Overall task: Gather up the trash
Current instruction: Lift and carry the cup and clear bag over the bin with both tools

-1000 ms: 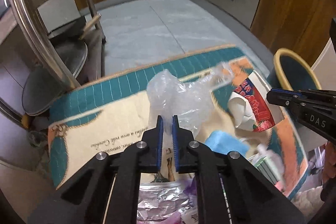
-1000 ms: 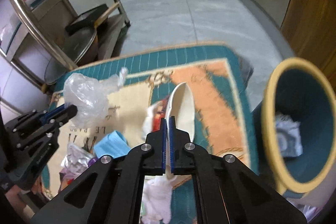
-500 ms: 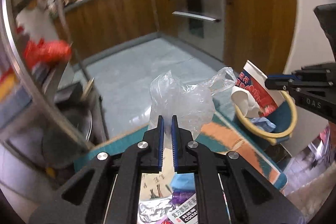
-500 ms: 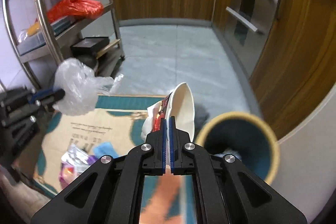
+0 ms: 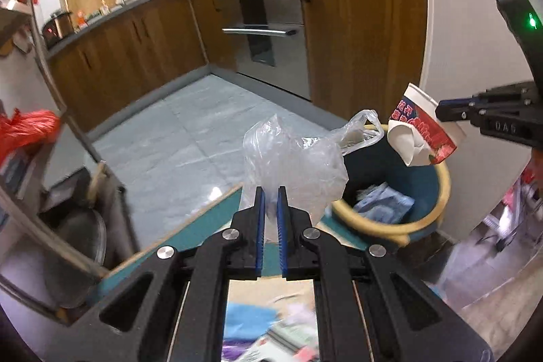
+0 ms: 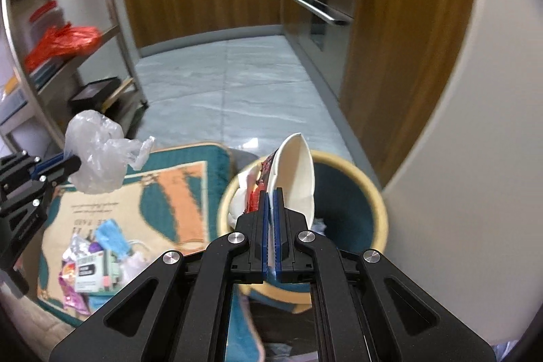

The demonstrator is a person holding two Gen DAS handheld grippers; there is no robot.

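Got both hands full right now. My left gripper [image 5: 268, 192] is clamped on a crumpled clear plastic bag [image 5: 293, 158], and my right gripper [image 6: 270, 195] is pinched tight on the wall of a squashed paper cup [image 6: 297, 172], the white one with red print on the outside. Both pieces are up in the air, off the rug [image 6: 163, 192].

The cup hangs over the bin [image 6: 376, 202], the teal one with the yellow rim, roughly above the near-left part of the opening. The bag is further off: from the right camera it's out over the rug, well left of the bin; from the left camera it sits just in front of the rim.

My take on doing this bit properly: get each piece clearly inside the rim line before letting go. The cup is stiff, so it should fall straight. The bag is light and floaty, so I'd bring it low into the opening before opening up; otherwise I reckon it drifts or catches on the edge. It may also cling to the ribbed pads.

What's in the bin: some pale blue crumpled stuff [image 5: 383, 202] at the bottom, tissue or cloth, can't tell which. Plenty of room left.

On the rug there's a little heap of leftovers [image 6: 98, 263]: a blue bit, purple and silvery wrappers, a small printed box. So I'd say this job is only partway done.
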